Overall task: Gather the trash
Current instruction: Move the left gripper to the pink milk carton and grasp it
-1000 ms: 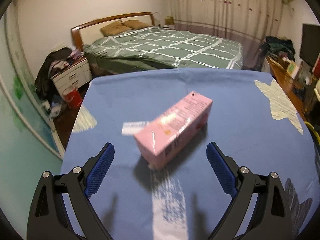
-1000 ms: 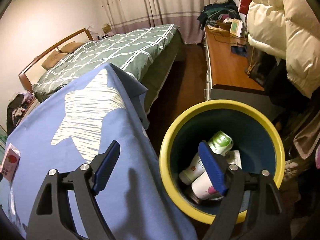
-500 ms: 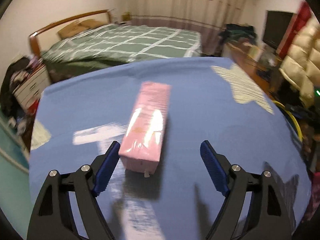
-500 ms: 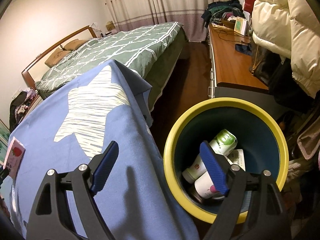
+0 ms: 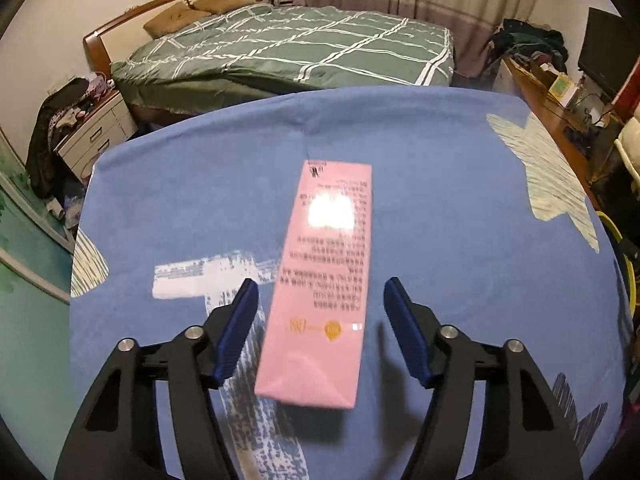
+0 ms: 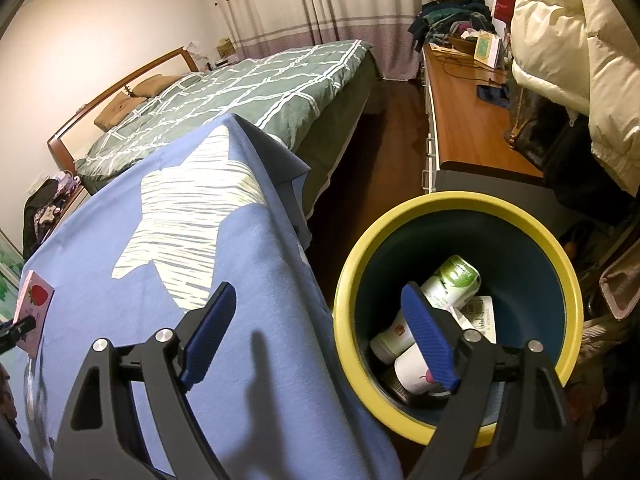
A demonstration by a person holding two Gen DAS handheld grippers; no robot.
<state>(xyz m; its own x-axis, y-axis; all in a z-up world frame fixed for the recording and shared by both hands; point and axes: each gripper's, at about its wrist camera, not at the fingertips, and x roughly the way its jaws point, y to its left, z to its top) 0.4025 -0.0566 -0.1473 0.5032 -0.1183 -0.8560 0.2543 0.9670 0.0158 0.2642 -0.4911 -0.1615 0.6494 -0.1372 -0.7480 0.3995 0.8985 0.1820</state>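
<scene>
Left tongs (image 5: 318, 326) are straddling the near end of the pink carton (image 5: 320, 280), which is lying flat on the blue star-print cloth (image 5: 440, 200) covering the desk. The jaws are closing with the carton between them, but both blue pads (image 5: 236, 330) are standing clear of its sides, so nothing is gripped yet. The tongs are lining up with the carton's long axis, probably so the pads meet the two narrow long sides, the only span that fits between them.

Right tongs (image 6: 320, 336) are spread wide and carrying nothing, hanging over the desk's edge with one pad above the cloth and the other above the yellow-rimmed bin (image 6: 456, 204). They are likely parking there to stay out of the left side's way.

The bin is standing on the floor just beside the desk, holding bottles (image 6: 448, 284) and a scrap of printed paper (image 6: 482, 314), so collecting is looking partly done. In the right wrist view the carton is showing at the far left of the desk, well apart from the bin, so a carry across the desk is waiting once the grip lands. The glossy carton surface could be slippery under a shallow pinch.
</scene>
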